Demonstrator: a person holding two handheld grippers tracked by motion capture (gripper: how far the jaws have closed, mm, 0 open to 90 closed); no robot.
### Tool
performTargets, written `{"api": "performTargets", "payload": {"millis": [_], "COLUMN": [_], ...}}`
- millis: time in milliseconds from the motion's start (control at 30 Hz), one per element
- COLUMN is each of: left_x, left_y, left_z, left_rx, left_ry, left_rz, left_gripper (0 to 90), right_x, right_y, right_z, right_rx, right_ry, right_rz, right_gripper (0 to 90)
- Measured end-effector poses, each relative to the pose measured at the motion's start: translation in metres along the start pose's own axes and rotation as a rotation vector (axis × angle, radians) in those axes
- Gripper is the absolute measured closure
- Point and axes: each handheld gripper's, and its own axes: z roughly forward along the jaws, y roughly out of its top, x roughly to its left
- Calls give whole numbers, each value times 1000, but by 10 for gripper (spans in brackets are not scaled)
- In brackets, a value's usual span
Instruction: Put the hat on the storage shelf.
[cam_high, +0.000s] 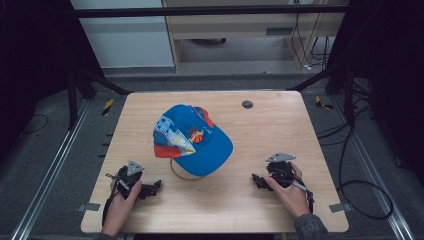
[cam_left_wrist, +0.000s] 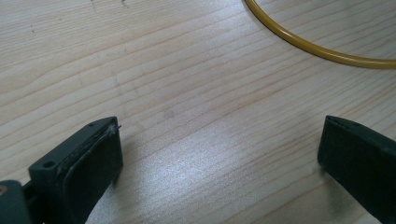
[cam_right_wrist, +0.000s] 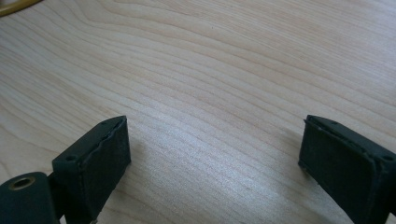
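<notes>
A blue cap (cam_high: 192, 140) with red and printed panels lies on the wooden table (cam_high: 260, 125), a little left of centre. A yellow ring (cam_high: 181, 173) pokes out from under its near edge; an arc of this ring (cam_left_wrist: 317, 46) shows in the left gripper view. My left gripper (cam_high: 156, 186) rests on the table at the near left, jaws wide open over bare wood (cam_left_wrist: 219, 140). At the near right my right gripper (cam_high: 256, 180) also rests low, open, with nothing between its jaws (cam_right_wrist: 215, 149). Both point inward toward the cap.
A small dark round disc (cam_high: 247, 104) sits near the table's far edge. Grey tape tabs mark the near corners (cam_high: 90, 206) (cam_high: 339, 207). Cables (cam_high: 360, 195) trail on the floor at the right. A dark frame surrounds the table.
</notes>
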Motion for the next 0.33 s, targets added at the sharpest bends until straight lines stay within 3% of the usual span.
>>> {"api": "performTargets", "payload": {"millis": [100, 333], "left_x": [0, 0], "left_y": [0, 0], "left_z": [0, 0], "left_rx": [0, -2], "left_ry": [0, 1], "left_rz": [0, -3], "left_gripper": [0, 0], "right_x": [3, 5], "right_y": [-4, -5], "right_z": [2, 2], "right_rx": [-30, -36], "right_ry": [-12, -26], "right_rz": [-4, 11], "right_gripper": [56, 57]}}
